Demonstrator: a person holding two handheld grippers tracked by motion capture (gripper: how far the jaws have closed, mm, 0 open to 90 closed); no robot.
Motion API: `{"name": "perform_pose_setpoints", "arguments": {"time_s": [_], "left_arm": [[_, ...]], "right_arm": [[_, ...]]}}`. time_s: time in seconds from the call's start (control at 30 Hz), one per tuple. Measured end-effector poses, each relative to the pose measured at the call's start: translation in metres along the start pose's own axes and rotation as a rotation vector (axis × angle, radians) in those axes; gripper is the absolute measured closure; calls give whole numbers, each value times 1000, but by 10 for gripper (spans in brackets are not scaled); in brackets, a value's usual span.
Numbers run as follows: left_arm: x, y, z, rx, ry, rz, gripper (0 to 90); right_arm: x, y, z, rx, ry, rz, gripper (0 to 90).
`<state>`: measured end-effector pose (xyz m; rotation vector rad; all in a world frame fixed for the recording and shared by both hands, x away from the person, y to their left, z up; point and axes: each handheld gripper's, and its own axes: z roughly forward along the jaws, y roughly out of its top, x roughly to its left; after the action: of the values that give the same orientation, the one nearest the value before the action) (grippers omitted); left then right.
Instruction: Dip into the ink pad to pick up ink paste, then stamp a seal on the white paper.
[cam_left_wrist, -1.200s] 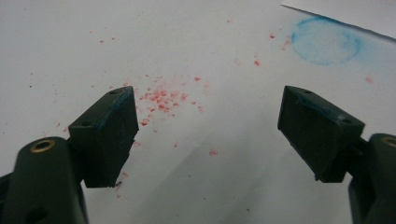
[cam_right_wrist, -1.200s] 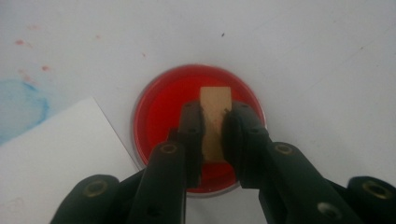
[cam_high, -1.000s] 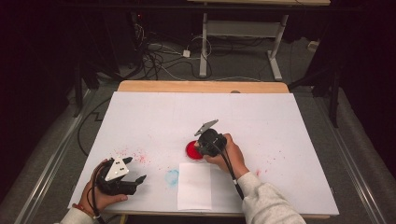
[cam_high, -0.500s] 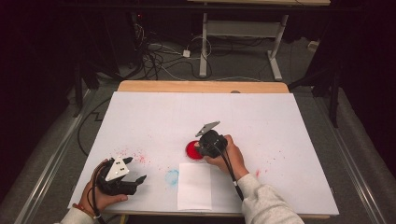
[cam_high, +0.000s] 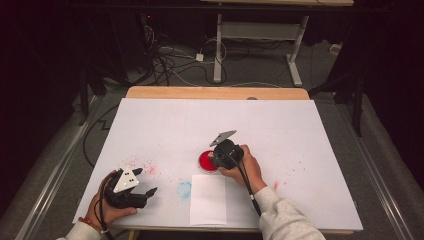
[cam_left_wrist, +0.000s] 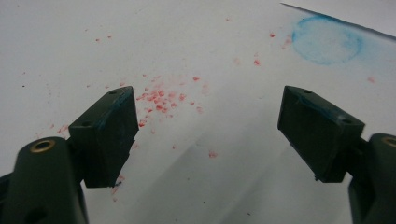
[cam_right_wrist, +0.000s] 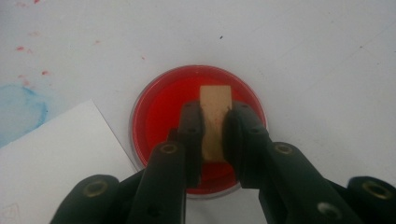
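Tan wooden block (cam_right_wrist: 215, 119) over red dish (cam_right_wrist: 159, 112)

**Lab / recording studio setup, not a home**

Dark room w/ black surrounds, lit only over the work table (cam_high: 150, 130). Table = wooden top covered w/ white sheet, stained w/ red paint specks (cam_high: 142, 167) & a blue smudge (cam_high: 184, 189). Behind it: tangle of cables (cam_high: 170, 62) on grey floor, power adapter (cam_high: 199, 57), white metal legs of a desk frame (cam_high: 295, 55). Metal rails (cam_high: 45, 185) run along both sides of table. Fixed overhead cam + handheld instrumented rigs = data-capture bench.
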<state>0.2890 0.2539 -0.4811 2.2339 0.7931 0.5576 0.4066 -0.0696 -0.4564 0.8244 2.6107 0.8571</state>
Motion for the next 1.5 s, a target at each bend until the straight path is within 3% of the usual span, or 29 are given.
{"name": "perform_pose_setpoints", "arguments": {"time_s": [0.1, 0.43, 0.87, 1.5], "left_arm": [[0, 0, 0, -2, -1, -2, 195], [0, 0, 1, 3, -3, 0, 195], [-2, 0, 2, 17, -5, 9, 195], [-4, 0, 1, 19, -6, 23, 195]], "right_arm": [[-1, 0, -4, -34, 23, 12, 760], [1, -1, -22, -91, 19, -3, 760], [4, 0, -65, -198, 24, -43, 760], [25, -9, -104, -258, 51, -106, 759]]}}
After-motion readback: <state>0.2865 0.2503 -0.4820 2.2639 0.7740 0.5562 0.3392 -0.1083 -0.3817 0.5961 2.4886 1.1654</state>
